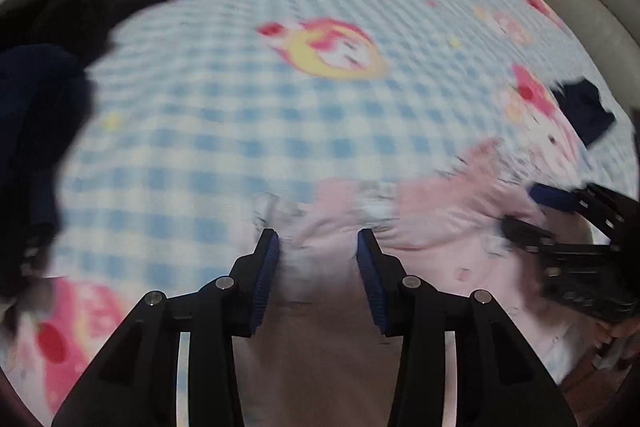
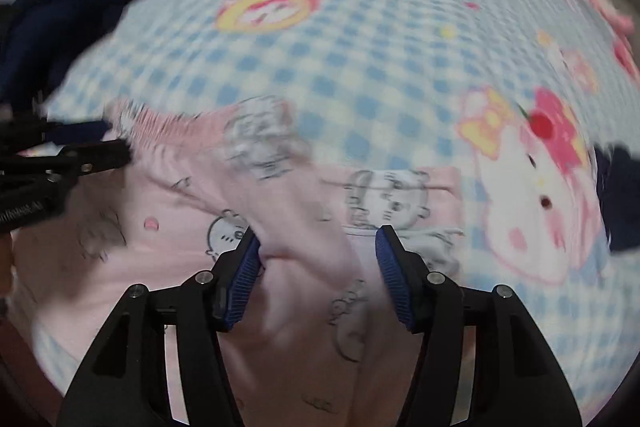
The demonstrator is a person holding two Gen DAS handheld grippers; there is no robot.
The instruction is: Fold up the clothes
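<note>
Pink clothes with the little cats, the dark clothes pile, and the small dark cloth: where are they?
pink garment (image 2: pixel 160 259): right wrist view, its flat middle.
dark clothes pile (image 1: pixel 60 15): left wrist view, top fold.
small dark cloth (image 1: pixel 586 111): left wrist view, its centre.

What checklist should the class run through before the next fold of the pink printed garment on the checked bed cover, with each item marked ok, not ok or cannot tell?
1. Left gripper free of cloth: ok; jaws apart, pads not pressing the pink garment.
2. Right gripper free of cloth: cannot tell; jaws apart, but a raised fold touches one pad.
3. Garment lying flat: not ok; a ridge of cloth stands up between the right fingers.
4. Garment edges found: cannot tell; both views are blurred.
5. Room ahead on the checked bed cover: ok.
6. Other clothes out of the way: ok; the dark pile and small navy item lie apart.
</note>
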